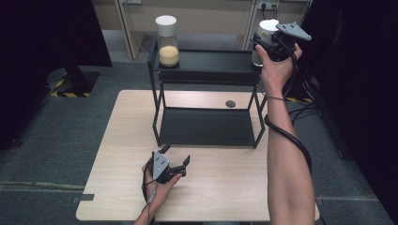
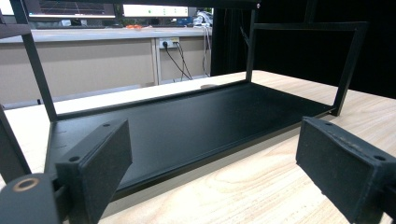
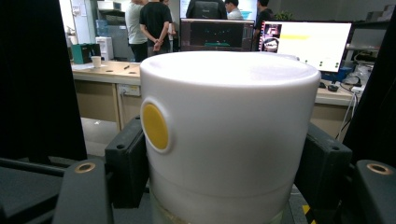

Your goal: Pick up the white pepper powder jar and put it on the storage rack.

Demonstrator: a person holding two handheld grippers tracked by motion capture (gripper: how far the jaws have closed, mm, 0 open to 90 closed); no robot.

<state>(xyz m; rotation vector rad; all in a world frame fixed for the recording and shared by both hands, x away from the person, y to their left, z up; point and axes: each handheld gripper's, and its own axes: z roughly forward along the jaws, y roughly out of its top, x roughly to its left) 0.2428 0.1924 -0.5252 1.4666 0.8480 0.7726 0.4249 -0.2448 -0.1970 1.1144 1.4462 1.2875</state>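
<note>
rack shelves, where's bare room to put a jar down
The lower shelf is bare from post to post. On the top shelf, the stretch between the yellow-filled jar and the white-lidded jar in the right gripper is free; its ends are taken.

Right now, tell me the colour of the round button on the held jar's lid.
Yellow button on the white lid, clearest in the right gripper view.

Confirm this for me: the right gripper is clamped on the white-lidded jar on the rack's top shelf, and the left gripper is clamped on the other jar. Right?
Partly. The left gripper holds nothing: the left gripper view shows its jaws open over the table. The right gripper does clamp the white-lidded jar.
</note>
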